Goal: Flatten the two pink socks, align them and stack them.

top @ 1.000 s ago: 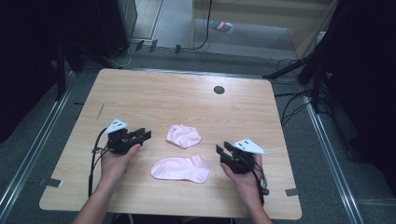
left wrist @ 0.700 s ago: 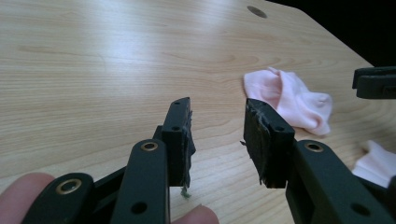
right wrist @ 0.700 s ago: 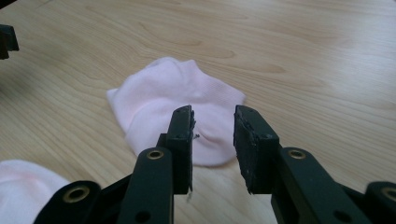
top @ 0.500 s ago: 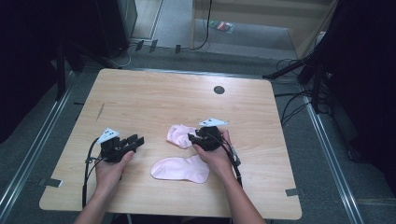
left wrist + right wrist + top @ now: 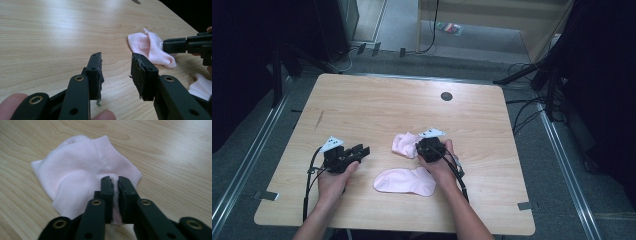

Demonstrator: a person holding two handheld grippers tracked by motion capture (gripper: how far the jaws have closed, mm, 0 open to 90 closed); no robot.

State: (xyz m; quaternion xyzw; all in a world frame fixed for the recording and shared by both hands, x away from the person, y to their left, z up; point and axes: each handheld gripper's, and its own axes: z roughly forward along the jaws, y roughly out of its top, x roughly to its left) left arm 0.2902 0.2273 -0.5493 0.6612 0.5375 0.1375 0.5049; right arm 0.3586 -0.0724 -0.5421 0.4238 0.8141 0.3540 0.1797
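Two pink socks lie on the wooden table (image 5: 377, 107). A crumpled sock (image 5: 403, 143) (image 5: 72, 173) (image 5: 147, 45) sits near the middle. A flat sock (image 5: 404, 181) (image 5: 203, 86) lies closer to the front edge. My right gripper (image 5: 418, 148) (image 5: 114, 182) (image 5: 175, 45) has just been closing, and its jaws now pinch a fold at the right edge of the crumpled sock. My left gripper (image 5: 362, 150) (image 5: 116, 72) rests low over bare wood to the left of both socks. It is open, with nothing between its pads.
A small dark round hole (image 5: 446, 96) sits near the table's far edge. Grey floor, metal rails and dark cables (image 5: 524, 117) surround the table.
My right hand swung left from the table's front right to the crumpled sock, and its jaws closed on the fabric. The left hand barely moved.
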